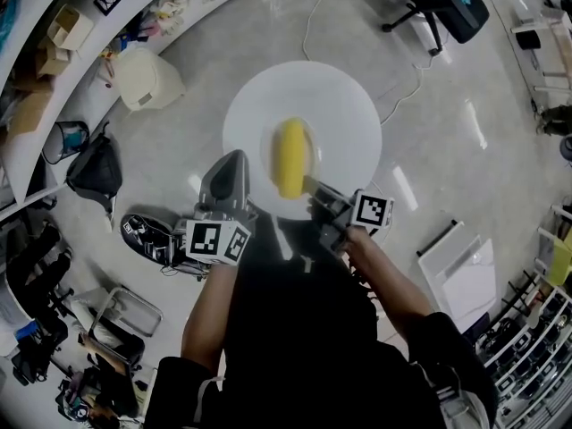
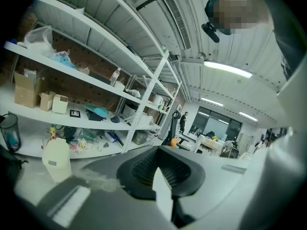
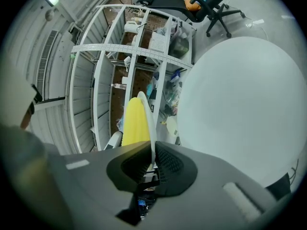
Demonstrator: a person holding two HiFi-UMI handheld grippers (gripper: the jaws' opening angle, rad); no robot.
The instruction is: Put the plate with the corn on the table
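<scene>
One corn (image 1: 290, 157) lies lengthwise on one white plate (image 3: 151, 135), which two grippers hold by its near rim over a round white table (image 1: 349, 105). The left gripper (image 1: 238, 170) bites the rim to the left of the corn and the right gripper (image 1: 318, 195) bites it to the right, so the corn sits between them and a little beyond their tips. In the left gripper view the jaws are nearly together, with a thin white wedge of rim (image 2: 163, 192) pinched between the pads. The right gripper view shows its jaws just as narrow on the rim, the plate edge-on as a pale line with the corn (image 3: 134, 123) lying against it. In that view shelves show between the plate and the table (image 3: 240, 104), so the plate hangs clear of the top. From the head view the plate's outline is almost lost, white on white against the table, and the person's arms and dark torso cover the table's near edge. The left gripper view shows nothing of the corn. There is one corn, one plate, one table and two grippers.
</scene>
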